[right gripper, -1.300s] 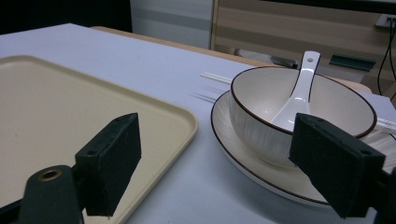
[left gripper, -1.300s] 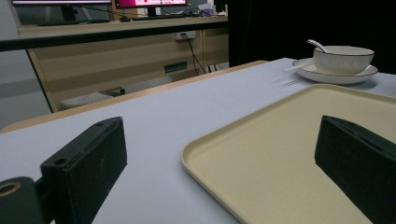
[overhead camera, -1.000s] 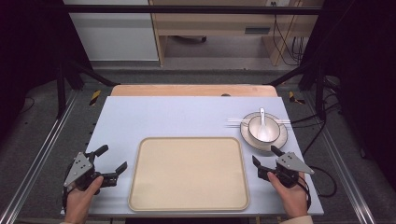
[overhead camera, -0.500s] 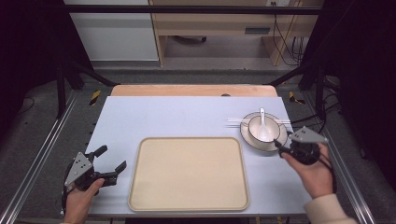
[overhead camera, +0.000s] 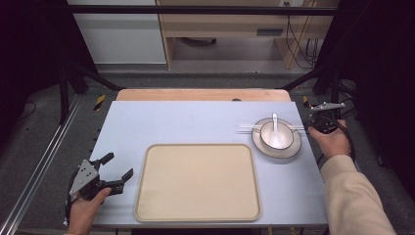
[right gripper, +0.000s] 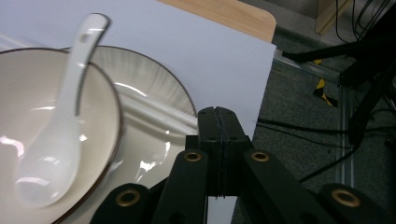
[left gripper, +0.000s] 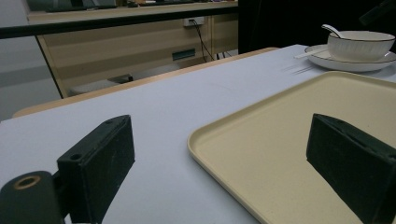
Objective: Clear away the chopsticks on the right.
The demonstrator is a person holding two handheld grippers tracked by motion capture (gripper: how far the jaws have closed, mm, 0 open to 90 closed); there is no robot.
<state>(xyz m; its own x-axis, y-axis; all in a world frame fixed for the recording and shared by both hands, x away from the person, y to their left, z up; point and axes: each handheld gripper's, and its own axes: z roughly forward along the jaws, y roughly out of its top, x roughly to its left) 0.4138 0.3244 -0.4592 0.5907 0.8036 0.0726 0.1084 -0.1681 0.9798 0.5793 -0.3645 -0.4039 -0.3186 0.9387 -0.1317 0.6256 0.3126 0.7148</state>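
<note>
A white bowl [overhead camera: 268, 135] with a dark rim stands on a matching plate [overhead camera: 292, 149] at the right of the table, and a white spoon [overhead camera: 275, 132] lies in it. White chopsticks [overhead camera: 246, 129] rest across the plate's far side. My right gripper [overhead camera: 310, 129] hovers at the plate's right edge; its jaws have just been closing and now meet with nothing between them [right gripper: 218, 122]. My left gripper [overhead camera: 118, 165] rests open at the front left, beside a beige tray [overhead camera: 198, 181]. In the left gripper view the tray's corner [left gripper: 219, 140] lies between the open jaws.
The pale blue table cover [overhead camera: 181, 122] ends just right of the plate, with a metal rail and cables [right gripper: 327, 88] on the floor beyond. A wooden table edge [overhead camera: 195, 94] runs along the far side.
My right hand has moved from the table's front right corner to the far right, beside the plate, and its jaws went from open to shut. The left hand stayed put.
</note>
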